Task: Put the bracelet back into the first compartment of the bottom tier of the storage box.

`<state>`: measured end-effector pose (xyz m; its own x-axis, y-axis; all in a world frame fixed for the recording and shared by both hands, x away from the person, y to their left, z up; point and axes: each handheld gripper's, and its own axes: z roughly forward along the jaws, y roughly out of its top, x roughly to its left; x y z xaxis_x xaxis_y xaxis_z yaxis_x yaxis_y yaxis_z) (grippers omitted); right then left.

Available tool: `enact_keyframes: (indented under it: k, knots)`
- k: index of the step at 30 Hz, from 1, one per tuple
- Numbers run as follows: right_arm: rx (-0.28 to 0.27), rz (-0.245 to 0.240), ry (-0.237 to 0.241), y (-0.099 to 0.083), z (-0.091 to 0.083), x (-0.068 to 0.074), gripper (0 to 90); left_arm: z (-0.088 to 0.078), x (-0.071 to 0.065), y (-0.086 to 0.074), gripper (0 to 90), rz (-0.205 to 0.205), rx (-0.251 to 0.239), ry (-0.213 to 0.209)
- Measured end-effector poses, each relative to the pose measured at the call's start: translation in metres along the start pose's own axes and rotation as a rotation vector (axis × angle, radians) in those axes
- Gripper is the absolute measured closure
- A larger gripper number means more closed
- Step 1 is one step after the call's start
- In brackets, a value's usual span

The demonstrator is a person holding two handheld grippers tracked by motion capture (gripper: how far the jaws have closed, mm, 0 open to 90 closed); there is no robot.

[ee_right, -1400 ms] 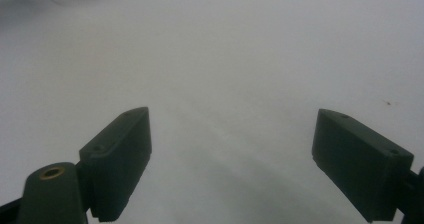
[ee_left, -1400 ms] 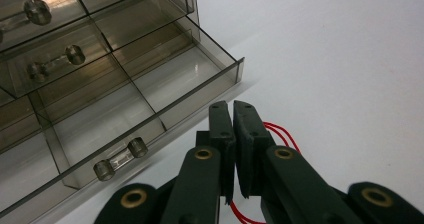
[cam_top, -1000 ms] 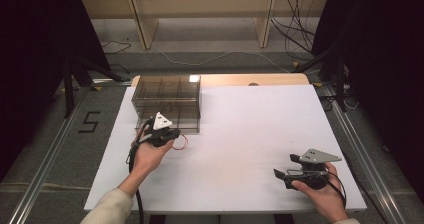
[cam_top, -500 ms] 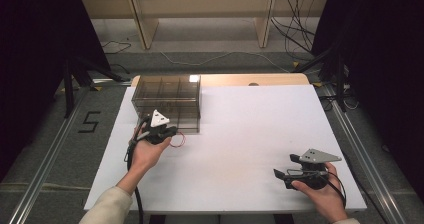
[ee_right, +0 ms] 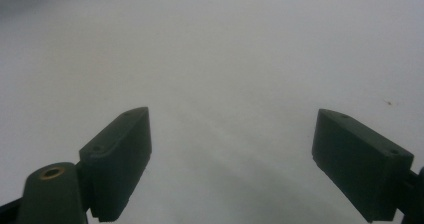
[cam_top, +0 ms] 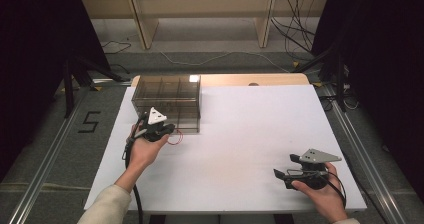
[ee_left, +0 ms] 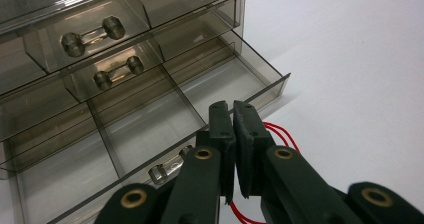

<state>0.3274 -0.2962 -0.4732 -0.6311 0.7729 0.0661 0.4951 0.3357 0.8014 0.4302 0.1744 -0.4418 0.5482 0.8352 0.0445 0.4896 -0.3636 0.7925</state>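
A smoky clear drawer cabinet [cam_top: 167, 96] stands at the table's back left. Its bottom drawer [ee_left: 150, 129] is pulled out, with dividers inside and a metal handle [ee_left: 167, 166] at its front. My left gripper [cam_top: 170, 130] [ee_left: 232, 114] hovers just in front of that drawer's near right corner. Its jaws are shut on a thin red band [ee_left: 282, 134] [cam_top: 176, 139], whose loops hang out beside and below them. My right gripper [cam_top: 286, 168] [ee_right: 232, 169] rests open near the front right edge, over bare tabletop, nothing between its fingers.
The white table [cam_top: 260, 129] stretches wide between the two hands. Two upper drawers with dumbbell-shaped knobs [ee_left: 92, 34] are closed. Metal rails [cam_top: 50, 149] run along the floor on both sides, and a wooden frame [cam_top: 200, 14] stands beyond the table.
My left gripper has edged slightly toward the open drawer, still shut on the red band. The right gripper has stayed where it was.
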Motion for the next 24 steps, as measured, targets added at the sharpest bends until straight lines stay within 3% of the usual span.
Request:
enact_keyframes:
  k: [24]
  knots:
    - [0.000,-0.002,0.001,0.000,0.000,0.000,16.7,-0.002,0.016,0.002,87.2,-0.023,-0.001,0.033]
